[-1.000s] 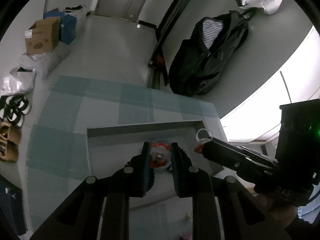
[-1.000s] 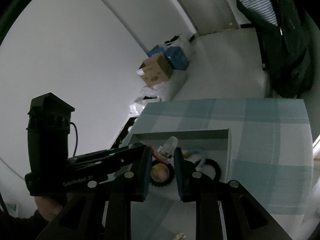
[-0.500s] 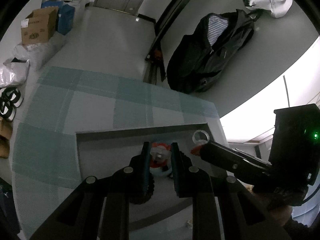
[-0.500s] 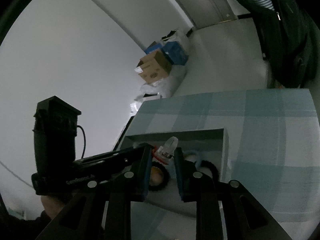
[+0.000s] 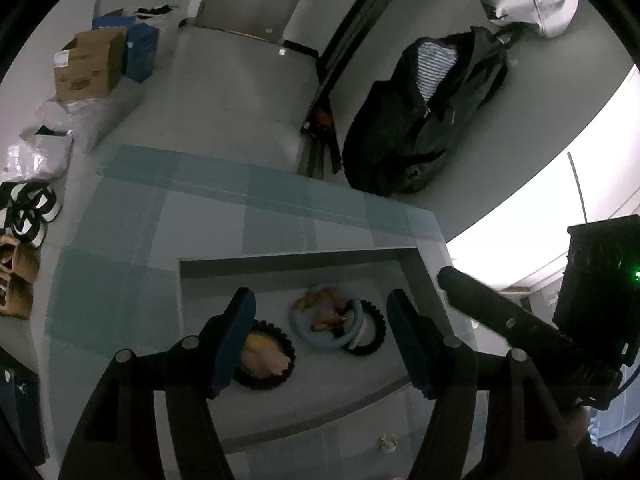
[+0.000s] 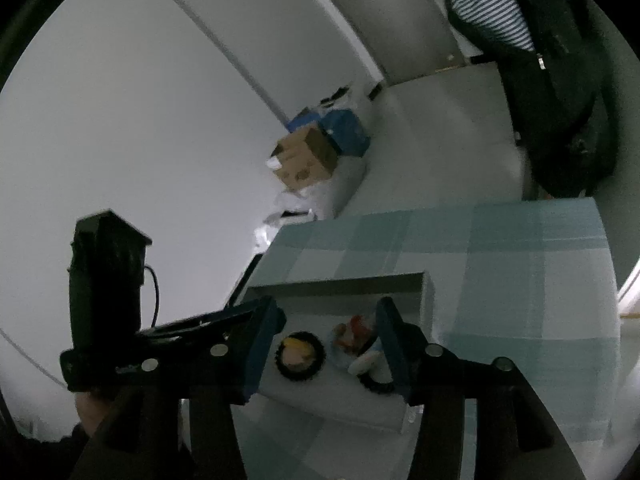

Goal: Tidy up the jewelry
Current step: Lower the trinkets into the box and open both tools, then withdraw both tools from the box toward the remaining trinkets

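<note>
both grippers, left gripper [image 5: 320, 332] and right gripper [image 6: 326, 336], have just been opening, now empty over the tray [image 5: 288, 258]; i am seeing the rings [image 5: 334, 322] lying inside it, one small piece [image 5: 387, 443] still waiting outside.

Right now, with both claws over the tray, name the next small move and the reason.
Probably back both claws away. The left claw and right claw have just been opening, nothing pinched, and the bracelets lie in the grey tray. A small pale piece on the cloth could come next.
</note>
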`<state>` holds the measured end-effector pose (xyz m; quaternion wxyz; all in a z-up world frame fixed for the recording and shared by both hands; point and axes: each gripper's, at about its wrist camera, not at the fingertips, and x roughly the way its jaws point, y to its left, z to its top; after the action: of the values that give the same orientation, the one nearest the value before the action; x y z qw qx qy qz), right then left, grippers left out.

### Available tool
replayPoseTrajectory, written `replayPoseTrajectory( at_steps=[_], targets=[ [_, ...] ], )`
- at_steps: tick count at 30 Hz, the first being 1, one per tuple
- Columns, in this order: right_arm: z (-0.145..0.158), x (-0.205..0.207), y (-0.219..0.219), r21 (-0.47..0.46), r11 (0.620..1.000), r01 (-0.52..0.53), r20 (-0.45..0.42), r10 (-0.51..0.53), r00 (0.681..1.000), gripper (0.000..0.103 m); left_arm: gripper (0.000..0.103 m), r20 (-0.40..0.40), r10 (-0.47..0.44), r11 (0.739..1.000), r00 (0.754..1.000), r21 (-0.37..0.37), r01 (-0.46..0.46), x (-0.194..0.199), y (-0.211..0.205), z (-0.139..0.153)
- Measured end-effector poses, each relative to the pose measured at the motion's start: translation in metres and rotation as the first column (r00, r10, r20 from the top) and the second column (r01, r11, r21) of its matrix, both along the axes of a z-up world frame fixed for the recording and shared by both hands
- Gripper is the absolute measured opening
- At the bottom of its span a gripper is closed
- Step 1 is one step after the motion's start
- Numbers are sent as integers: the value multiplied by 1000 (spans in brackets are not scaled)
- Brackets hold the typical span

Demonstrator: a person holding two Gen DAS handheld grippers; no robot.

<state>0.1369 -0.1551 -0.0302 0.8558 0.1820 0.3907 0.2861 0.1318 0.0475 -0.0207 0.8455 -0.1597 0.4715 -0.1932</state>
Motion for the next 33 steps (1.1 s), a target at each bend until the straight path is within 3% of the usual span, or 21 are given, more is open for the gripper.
replayPoseTrajectory(
  at_steps=[14, 20, 29, 33],
  targets=[
    [13, -30, -12, 4, 999, 41, 36, -42, 998, 71, 64, 92, 0, 989, 996, 147, -13, -28, -7, 19],
    [16, -52, -16, -38, 997, 70, 46, -68, 997, 78, 64, 137, 2, 980, 991, 195, -29, -45, -11, 23],
    [0, -86, -7, -167, 985, 39, 31, -34, 999, 82, 65, 126, -21, 972, 992, 234, -9, -73, -17, 18],
    [-17, -97, -1, -190, 982, -1, -22, -4, 1000, 82, 66, 68, 17, 972, 998, 232, -33, -86, -14, 3]
  ],
)
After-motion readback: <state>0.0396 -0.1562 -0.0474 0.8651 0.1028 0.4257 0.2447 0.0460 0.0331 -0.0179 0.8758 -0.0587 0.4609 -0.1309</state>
